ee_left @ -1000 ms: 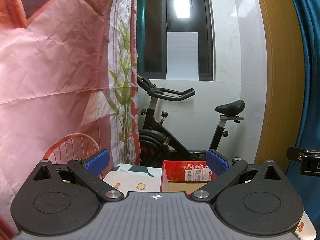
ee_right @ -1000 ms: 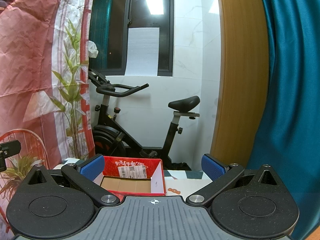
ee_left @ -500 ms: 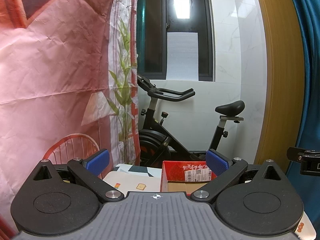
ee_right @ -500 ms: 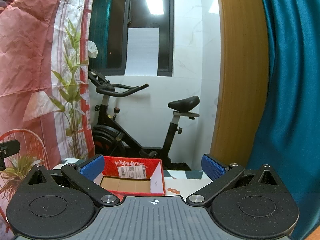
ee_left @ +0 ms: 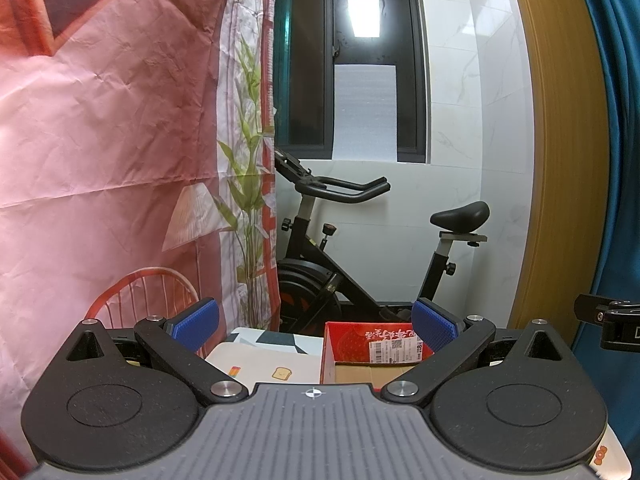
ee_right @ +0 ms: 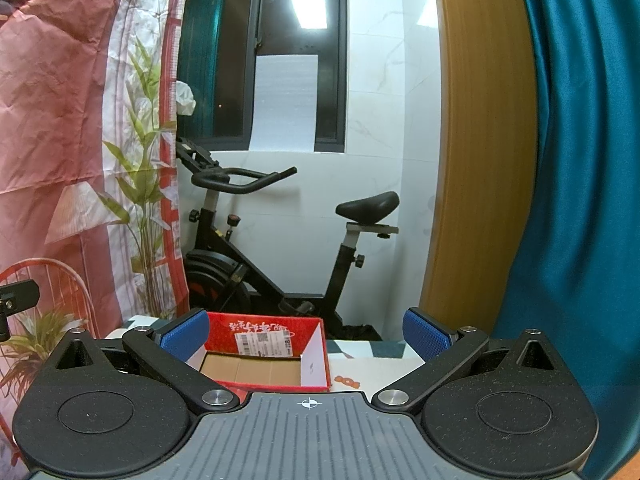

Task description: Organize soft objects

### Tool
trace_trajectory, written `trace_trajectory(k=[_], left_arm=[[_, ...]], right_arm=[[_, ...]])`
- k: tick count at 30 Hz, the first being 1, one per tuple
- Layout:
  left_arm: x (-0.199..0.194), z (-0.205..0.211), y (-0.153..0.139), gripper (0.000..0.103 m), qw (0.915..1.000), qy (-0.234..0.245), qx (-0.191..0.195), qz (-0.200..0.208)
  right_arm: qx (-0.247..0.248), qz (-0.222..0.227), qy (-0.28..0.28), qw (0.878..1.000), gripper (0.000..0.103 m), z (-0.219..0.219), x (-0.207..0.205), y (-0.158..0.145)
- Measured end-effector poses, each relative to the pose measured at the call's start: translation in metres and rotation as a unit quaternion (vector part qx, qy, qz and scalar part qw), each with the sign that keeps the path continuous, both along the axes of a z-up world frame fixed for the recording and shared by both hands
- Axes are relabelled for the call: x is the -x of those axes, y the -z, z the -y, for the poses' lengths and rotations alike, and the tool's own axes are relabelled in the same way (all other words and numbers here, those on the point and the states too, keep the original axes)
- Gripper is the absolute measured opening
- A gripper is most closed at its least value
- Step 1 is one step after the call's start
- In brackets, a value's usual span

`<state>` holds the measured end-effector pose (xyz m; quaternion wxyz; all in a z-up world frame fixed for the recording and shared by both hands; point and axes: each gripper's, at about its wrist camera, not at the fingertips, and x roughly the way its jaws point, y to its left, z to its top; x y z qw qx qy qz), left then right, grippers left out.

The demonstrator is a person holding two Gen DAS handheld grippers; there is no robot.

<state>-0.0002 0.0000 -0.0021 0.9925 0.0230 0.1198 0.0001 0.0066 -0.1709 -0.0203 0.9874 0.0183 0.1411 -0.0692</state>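
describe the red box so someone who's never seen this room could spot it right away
Find the black exercise bike by the white wall. In front of it, on the patterned table, sits the red box, open-topped with a bare cardboard floor. A white shipping label on its inner back wall marks it out.

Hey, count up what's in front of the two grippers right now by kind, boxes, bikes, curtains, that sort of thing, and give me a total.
Open red cardboard box with a brown floor: 1
Black exercise bike with a black saddle: 1
Teal fabric curtain: 1
Pink printed backdrop cloth with a plant picture: 1
Total: 4
No soft objects show in either view.
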Motion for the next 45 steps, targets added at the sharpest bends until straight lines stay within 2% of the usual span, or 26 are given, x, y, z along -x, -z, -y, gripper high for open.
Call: trace_trajectory(k=[18, 21, 24, 29, 33, 36, 39, 43, 45], left_arm=[[0.000, -0.001, 0.002, 0.103, 1.0000, 0.006, 0.002, 0.002], [-0.002, -0.002, 0.007, 0.103, 0.9998, 0.018, 0.009, 0.006], [-0.012, 0.000, 0.019, 0.103, 0.9999, 0.011, -0.006, 0.002], [-0.036, 0.001, 0.050, 0.103, 0.9996, -0.006, -0.026, -0.002], [-0.060, 0.002, 0.086, 0.103, 0.9982, -0.001, -0.048, -0.037], [-0.074, 0.000, 0.112, 0.103, 0.9961, 0.001, -0.056, -0.068], [-0.085, -0.005, 0.136, 0.103, 0.9942, 0.002, -0.062, -0.088], [-0.090, -0.009, 0.158, 0.103, 0.9927, 0.008, -0.078, -0.092], [-0.092, -0.012, 0.166, 0.103, 0.9913, 0.018, -0.068, -0.111]], right_arm=[[0.001, 0.001, -0.001, 1.000, 0.103, -0.001, 0.000, 0.000], [-0.002, 0.004, -0.005, 1.000, 0.103, 0.000, -0.001, 0.001], [-0.015, 0.011, -0.011, 1.000, 0.103, 0.004, -0.003, 0.008], [-0.062, 0.004, -0.027, 0.998, 0.103, 0.021, -0.023, 0.035], [-0.120, 0.022, -0.059, 0.991, 0.103, 0.035, -0.040, 0.072], [-0.099, 0.064, -0.049, 0.992, 0.103, 0.034, -0.044, 0.103], [-0.079, 0.030, -0.040, 0.996, 0.103, 0.031, -0.059, 0.131], [-0.092, -0.014, -0.046, 0.995, 0.103, 0.028, -0.074, 0.168], [-0.087, -0.040, -0.054, 0.994, 0.103, 0.025, -0.079, 0.186]])
